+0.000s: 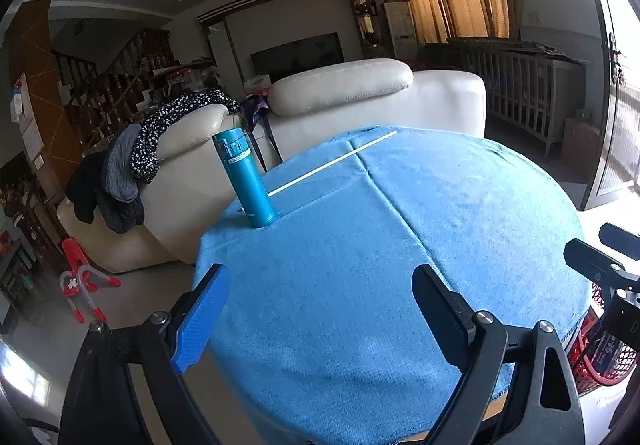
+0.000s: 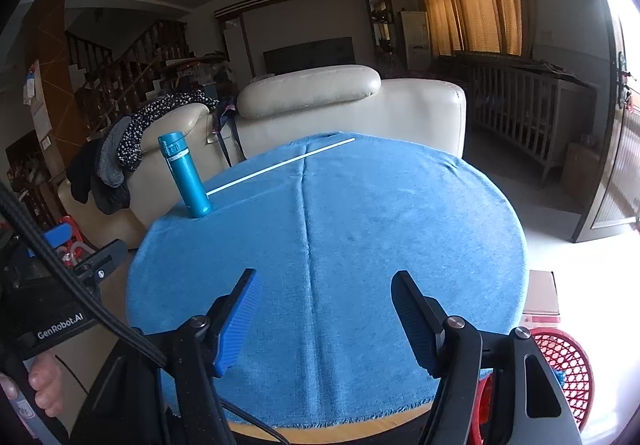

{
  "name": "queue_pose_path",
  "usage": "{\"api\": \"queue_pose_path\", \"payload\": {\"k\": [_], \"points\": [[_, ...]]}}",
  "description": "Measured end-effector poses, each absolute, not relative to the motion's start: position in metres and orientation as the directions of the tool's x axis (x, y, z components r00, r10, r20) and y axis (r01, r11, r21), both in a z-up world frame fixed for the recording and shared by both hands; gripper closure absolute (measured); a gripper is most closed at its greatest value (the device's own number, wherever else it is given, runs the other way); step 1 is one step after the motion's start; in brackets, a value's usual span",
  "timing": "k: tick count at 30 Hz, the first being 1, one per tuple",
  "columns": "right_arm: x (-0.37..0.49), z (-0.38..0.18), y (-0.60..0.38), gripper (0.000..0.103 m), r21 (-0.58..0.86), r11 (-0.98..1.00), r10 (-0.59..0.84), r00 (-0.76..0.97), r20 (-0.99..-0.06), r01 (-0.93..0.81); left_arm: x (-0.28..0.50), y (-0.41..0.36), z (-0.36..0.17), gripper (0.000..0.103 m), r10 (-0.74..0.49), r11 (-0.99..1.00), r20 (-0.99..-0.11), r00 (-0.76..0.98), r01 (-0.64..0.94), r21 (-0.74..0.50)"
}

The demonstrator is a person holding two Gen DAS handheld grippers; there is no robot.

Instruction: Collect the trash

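White stick [image 2: 280, 165]: thin, straight, long; lies flat on the far half of the blue-clothed bench [image 2: 360, 229], just beside the upright teal bottle [image 2: 186, 175]. Left tool [image 1: 320, 309] and right tool [image 2: 326, 319]: jaws spread, nothing between them

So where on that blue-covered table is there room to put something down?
Most of the blue tablecloth is bare: the whole near half and the right side. Only the far left is taken, by the upright teal bottle and the thin white stick behind it.
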State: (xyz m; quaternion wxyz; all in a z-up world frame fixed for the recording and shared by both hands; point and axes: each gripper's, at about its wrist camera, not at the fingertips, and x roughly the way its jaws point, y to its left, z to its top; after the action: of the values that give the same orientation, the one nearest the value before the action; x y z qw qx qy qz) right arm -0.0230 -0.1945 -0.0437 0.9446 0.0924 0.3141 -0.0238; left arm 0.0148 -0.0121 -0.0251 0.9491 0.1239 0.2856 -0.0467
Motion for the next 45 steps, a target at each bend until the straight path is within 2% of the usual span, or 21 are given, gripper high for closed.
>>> {"api": "queue_pose_path", "payload": {"k": [45], "points": [[-0.002, -0.063, -0.191, 0.032, 0.149, 0.982, 0.005, 0.772, -0.635, 0.117, 0.032, -0.004, -0.057, 0.011, -0.017, 0.973, -0.625, 0.780, 0.158, 0.171]]}}
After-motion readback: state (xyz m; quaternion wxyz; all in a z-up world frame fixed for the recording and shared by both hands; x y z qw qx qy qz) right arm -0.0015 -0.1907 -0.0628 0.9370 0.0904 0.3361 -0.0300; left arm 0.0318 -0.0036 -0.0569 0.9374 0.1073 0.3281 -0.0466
